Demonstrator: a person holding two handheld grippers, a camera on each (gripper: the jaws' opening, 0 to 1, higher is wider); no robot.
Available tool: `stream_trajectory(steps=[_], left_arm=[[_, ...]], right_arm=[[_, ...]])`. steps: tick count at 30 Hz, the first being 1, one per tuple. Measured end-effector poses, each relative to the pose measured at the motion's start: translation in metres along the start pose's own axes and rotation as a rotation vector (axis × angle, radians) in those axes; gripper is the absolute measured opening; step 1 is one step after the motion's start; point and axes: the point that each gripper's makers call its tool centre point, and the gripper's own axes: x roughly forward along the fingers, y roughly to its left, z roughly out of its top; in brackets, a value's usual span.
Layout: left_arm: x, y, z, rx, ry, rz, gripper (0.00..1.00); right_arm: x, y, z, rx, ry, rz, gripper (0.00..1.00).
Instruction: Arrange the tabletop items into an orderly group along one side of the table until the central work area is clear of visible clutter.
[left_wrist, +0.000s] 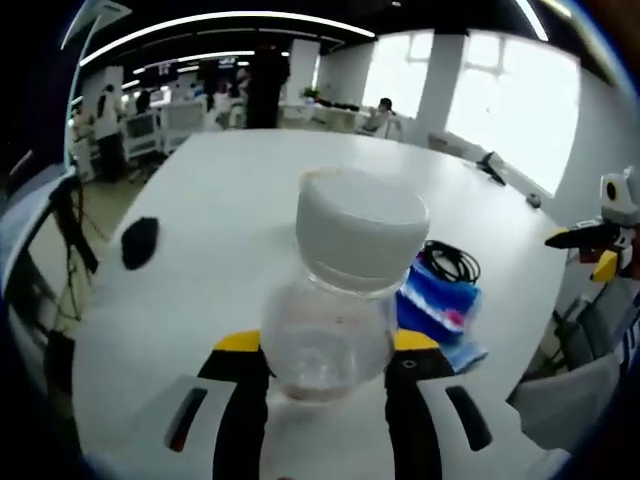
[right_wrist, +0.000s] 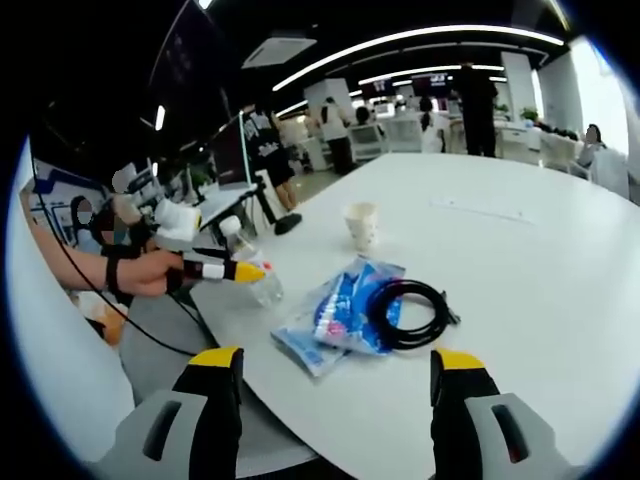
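Note:
A clear plastic bottle (left_wrist: 328, 310) with a white cap stands tilted between the yellow-tipped jaws of my left gripper (left_wrist: 328, 345), which is shut on it above the near table edge. Beyond it lie a blue packet (left_wrist: 440, 305) and a coiled black cable (left_wrist: 452, 262). In the right gripper view my right gripper (right_wrist: 335, 362) is open and holds nothing, just short of the blue packet (right_wrist: 345, 315) and the cable (right_wrist: 412, 312). A paper cup (right_wrist: 362, 225) stands upright behind them. At the left, a hand holds the left gripper (right_wrist: 225, 270) on the bottle (right_wrist: 252, 268).
The white table (left_wrist: 230, 200) stretches far ahead, with a small black object (left_wrist: 140, 242) at its left side. A flat white sheet (right_wrist: 480, 208) lies further back. The table's near edge (right_wrist: 250, 385) runs close to my right jaws. People and desks fill the room behind.

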Motion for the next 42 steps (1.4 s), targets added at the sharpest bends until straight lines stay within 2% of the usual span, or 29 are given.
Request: stream_trajectory(steps=[6,13,23,29,42], left_arm=[[0.000,0.009,0.005,-0.038,-0.016,0.016,0.41],[0.004,0.014,0.010,-0.042,-0.011,0.031,0.40],[0.014,0.021,0.032,-0.052,-0.026,0.050,0.40],[0.027,0.024,0.050,-0.059,-0.043,0.066,0.40],[0.075,0.046,0.086,-0.081,-0.067,0.100,0.40]], right_arm=[[-0.001,-0.002,0.002,0.002,-0.004,-0.006,0.78],[-0.001,-0.002,0.006,0.001,-0.012,-0.011,0.77],[-0.008,-0.007,-0.001,0.016,-0.004,-0.029,0.77],[-0.011,-0.010,0.000,0.024,-0.007,-0.041,0.77],[-0.025,-0.021,-0.009,0.057,0.004,-0.077,0.77]])
